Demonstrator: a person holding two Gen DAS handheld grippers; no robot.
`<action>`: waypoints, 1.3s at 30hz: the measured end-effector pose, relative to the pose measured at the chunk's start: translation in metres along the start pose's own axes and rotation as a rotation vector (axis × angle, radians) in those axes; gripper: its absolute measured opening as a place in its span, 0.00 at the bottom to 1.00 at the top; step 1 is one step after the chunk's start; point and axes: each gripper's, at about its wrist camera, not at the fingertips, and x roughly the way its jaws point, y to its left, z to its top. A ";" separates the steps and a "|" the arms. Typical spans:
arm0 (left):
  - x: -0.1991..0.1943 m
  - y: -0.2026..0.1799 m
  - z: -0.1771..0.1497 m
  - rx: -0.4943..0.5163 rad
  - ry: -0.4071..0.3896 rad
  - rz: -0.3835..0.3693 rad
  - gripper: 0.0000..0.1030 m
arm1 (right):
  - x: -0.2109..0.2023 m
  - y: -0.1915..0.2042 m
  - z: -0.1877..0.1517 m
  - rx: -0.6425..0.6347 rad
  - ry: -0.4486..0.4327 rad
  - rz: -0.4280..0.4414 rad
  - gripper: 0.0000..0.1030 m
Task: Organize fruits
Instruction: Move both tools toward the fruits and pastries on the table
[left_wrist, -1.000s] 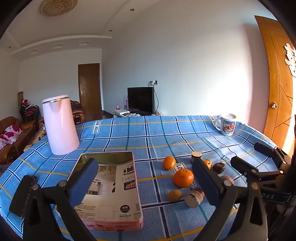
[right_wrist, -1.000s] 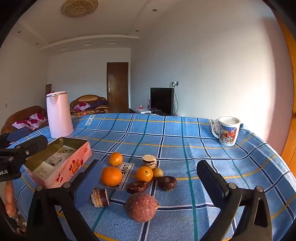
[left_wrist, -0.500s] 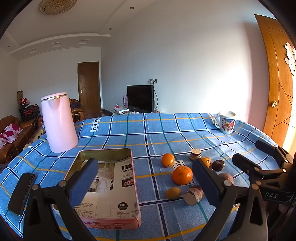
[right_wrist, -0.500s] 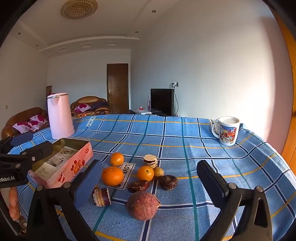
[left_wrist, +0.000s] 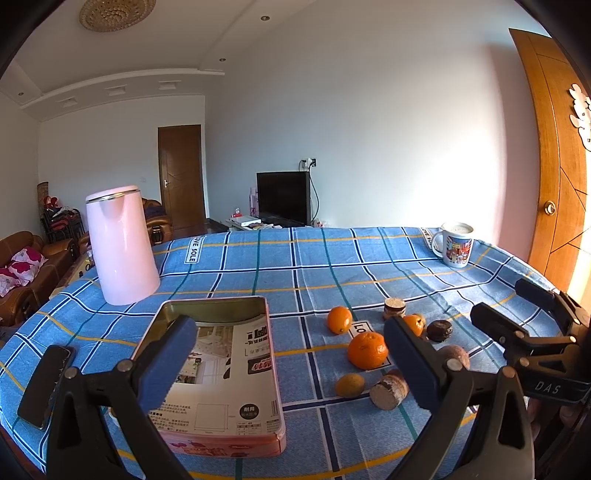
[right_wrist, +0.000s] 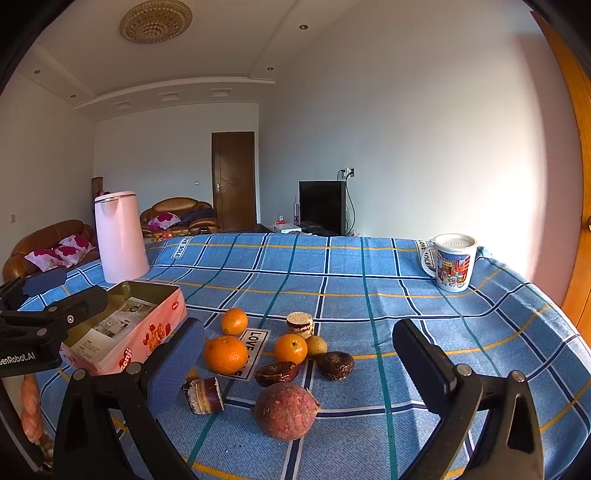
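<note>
An open pink tin box (left_wrist: 221, 369) lies on the blue checked tablecloth; it also shows at the left of the right wrist view (right_wrist: 125, 332). To its right lie several fruits and cakes: a large orange (left_wrist: 367, 350) (right_wrist: 226, 353), two smaller oranges (left_wrist: 339, 319) (right_wrist: 290, 348), a small yellow fruit (left_wrist: 349, 384), a reddish round fruit (right_wrist: 286, 410), dark dried fruits (right_wrist: 276, 373) and round layered cakes (right_wrist: 300, 324). My left gripper (left_wrist: 286, 360) is open and empty above the tin's right edge. My right gripper (right_wrist: 299, 369) is open and empty above the fruits.
A pink kettle (left_wrist: 120, 245) stands at the back left. A printed mug (left_wrist: 456, 249) stands at the back right. A black phone (left_wrist: 46, 384) lies near the left front edge. A wooden door (left_wrist: 554, 166) is at the right.
Both grippers have drawn back and risen a little, so the tin and fruits sit slightly farther off. Nothing on the table has moved.
</note>
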 end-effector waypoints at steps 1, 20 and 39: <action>0.000 0.000 0.000 0.000 0.000 0.000 1.00 | 0.000 0.001 0.000 0.000 -0.001 0.001 0.99; -0.002 0.001 0.000 0.007 -0.012 0.001 1.00 | -0.001 0.003 0.000 -0.001 0.000 0.008 0.99; 0.001 -0.003 -0.002 0.014 -0.003 -0.007 1.00 | 0.000 0.002 -0.002 0.002 0.010 0.011 0.99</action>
